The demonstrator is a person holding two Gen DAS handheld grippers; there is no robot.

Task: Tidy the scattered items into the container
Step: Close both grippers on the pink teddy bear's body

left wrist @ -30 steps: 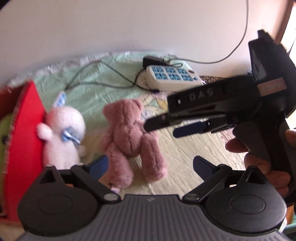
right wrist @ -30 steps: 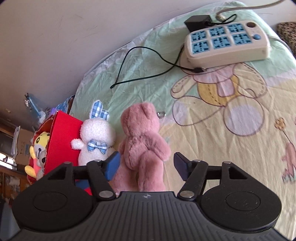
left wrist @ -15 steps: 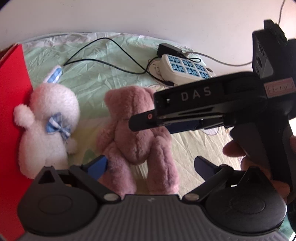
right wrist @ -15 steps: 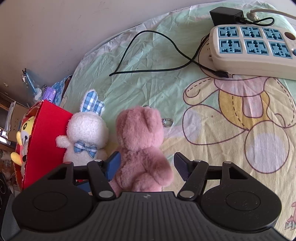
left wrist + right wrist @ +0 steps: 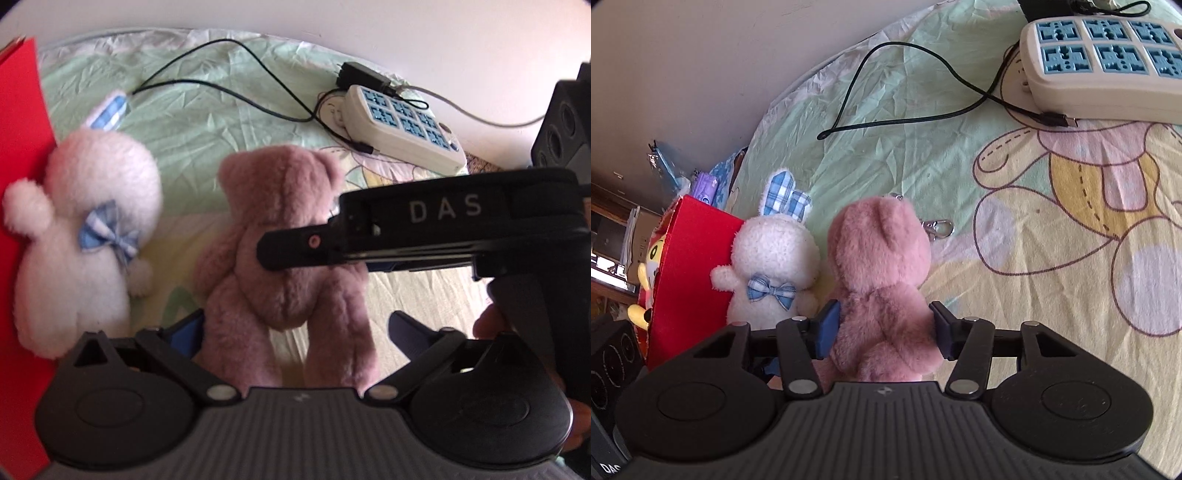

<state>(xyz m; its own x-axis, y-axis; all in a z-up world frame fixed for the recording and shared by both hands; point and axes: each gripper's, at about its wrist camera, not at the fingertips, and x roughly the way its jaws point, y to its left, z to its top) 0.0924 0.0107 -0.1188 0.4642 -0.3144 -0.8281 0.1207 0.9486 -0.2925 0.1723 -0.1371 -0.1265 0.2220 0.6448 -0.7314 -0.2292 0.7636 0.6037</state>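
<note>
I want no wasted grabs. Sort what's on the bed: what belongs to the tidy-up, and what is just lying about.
For the job:
pink bear, between the right tool's fingers
white bunny
red box

Lying about:
power strip
black cable
charger plug

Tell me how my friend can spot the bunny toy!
Find the tall red container on the cartoon bedsheet. Leaning against its side is the white bunny. Unlike the pink bear beside it, it has checked blue ears and a bow.
</note>
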